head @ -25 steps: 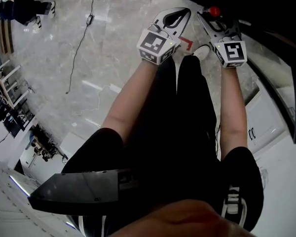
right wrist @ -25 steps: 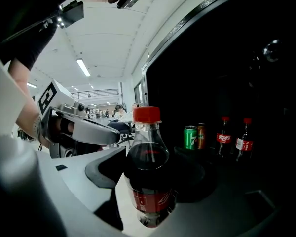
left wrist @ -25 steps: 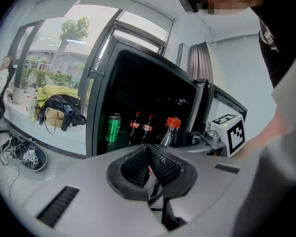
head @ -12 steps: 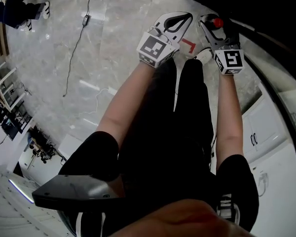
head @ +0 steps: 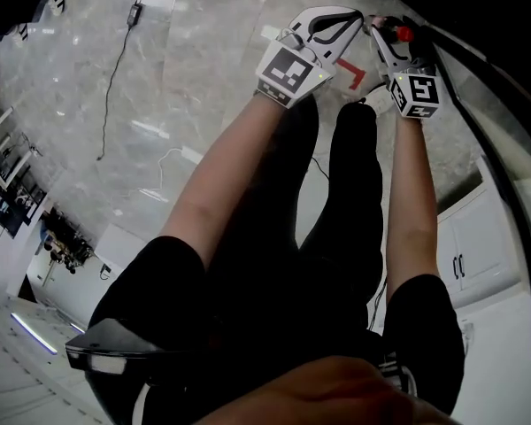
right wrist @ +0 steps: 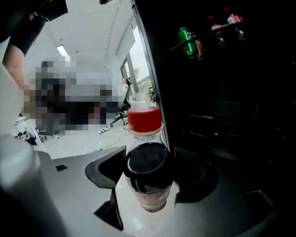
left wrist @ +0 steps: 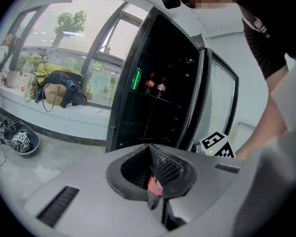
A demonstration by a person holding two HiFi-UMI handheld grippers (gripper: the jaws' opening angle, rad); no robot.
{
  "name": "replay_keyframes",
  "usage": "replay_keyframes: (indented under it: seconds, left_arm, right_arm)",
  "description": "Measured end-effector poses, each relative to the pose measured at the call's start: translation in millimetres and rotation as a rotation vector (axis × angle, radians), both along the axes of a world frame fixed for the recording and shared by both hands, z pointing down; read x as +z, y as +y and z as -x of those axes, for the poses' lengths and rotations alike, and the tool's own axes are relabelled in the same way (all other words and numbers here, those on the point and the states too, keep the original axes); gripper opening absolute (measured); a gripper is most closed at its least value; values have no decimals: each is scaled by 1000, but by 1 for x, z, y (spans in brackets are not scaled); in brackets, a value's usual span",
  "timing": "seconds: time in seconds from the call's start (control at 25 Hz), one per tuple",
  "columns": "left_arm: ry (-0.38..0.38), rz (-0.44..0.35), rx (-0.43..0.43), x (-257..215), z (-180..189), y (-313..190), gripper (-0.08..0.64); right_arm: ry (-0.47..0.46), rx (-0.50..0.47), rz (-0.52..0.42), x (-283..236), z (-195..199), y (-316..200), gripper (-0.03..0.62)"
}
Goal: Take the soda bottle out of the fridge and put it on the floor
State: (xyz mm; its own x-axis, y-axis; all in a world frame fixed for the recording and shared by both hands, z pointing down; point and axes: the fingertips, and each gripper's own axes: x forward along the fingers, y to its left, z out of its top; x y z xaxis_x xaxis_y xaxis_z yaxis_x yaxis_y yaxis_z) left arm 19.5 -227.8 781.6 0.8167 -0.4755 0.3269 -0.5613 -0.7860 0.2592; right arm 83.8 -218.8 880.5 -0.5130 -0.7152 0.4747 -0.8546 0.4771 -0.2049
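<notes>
Right gripper is clamped on the soda bottle, red cap pointing away from the camera. The bottle is out of the open fridge, held just in front of it above the floor. Left gripper has its jaws together, with a small red bit in the slit that can't be identified. A green can and bottles sit on a fridge shelf.

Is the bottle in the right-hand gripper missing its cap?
No, the soda bottle held in the right gripper has a red cap on its neck, as the right gripper view shows.
</notes>
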Motion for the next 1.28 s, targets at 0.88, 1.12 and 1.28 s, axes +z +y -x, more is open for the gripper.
replay_keyframes:
  seconds: [0.88, 1.12, 1.28]
  left_arm:
    - [-33, 119, 20, 186, 12, 37, 0]
    - [-30, 119, 12, 175, 17, 30, 0]
    - [-19, 93, -4, 150, 16, 20, 0]
  right_arm:
    - [241, -104, 217, 311, 3, 42, 301]
    - [238, -158, 246, 306, 18, 48, 301]
    - [247, -182, 222, 277, 20, 38, 301]
